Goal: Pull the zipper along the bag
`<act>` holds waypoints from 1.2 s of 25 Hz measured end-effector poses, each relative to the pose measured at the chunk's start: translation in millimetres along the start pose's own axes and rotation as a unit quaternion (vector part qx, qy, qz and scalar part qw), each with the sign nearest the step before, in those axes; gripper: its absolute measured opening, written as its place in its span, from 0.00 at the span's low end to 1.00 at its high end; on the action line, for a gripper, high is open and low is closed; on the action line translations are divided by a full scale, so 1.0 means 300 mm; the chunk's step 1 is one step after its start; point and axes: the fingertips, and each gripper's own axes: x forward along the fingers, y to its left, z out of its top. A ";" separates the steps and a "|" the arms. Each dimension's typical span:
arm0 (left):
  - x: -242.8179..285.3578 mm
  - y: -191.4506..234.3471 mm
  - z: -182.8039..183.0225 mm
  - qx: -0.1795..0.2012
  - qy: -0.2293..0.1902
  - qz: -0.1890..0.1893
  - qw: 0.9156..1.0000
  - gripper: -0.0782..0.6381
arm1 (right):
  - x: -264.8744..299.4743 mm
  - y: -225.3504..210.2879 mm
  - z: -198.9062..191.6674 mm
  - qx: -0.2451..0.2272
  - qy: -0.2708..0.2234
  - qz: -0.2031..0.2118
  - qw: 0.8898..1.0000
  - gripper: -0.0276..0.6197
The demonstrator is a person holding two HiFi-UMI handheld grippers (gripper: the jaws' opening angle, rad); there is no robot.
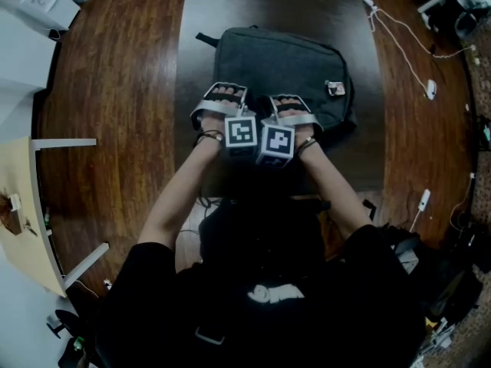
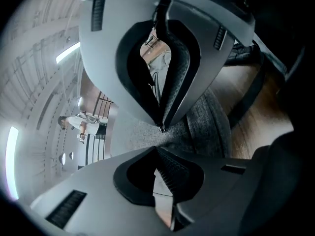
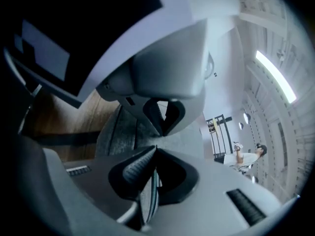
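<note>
Dark wooden worktop (image 1: 115, 90) under everything. Lying flat in its middle, a grey bag (image 1: 284, 64). At the near edge of the bag, side by side and almost touching, left tool (image 2: 157, 149) and right tool (image 3: 156, 149). Left tool closed, tips pinching the grey fabric. Right tool closed as well, tips at the same fabric; impossible to tell what exactly is pinched there. Near the bag's right end, a small tag (image 1: 335, 88)

Your head view is dim: the dark grey fabric bag (image 1: 280, 71) barely lifts off the glossy dark wooden bench (image 1: 115, 90), which carries a pale sheen. Both gripper views bow hard, black-cornered, with glaring white ceiling strip lights (image 3: 275, 77) and blurred near parts.
</note>
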 end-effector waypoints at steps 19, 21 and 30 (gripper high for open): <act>0.028 -0.025 0.001 -0.020 -0.001 -0.011 1.000 0.11 | -0.015 -0.030 -0.041 0.036 -0.004 -0.023 0.999 0.08; 0.029 -0.026 -0.002 -0.017 0.002 -0.010 1.000 0.11 | -0.012 -0.022 -0.051 0.035 -0.004 -0.020 0.999 0.08; 0.028 -0.025 -0.026 -0.018 0.009 -0.010 1.000 0.11 | -0.029 -0.026 -0.065 0.056 -0.011 -0.025 0.998 0.08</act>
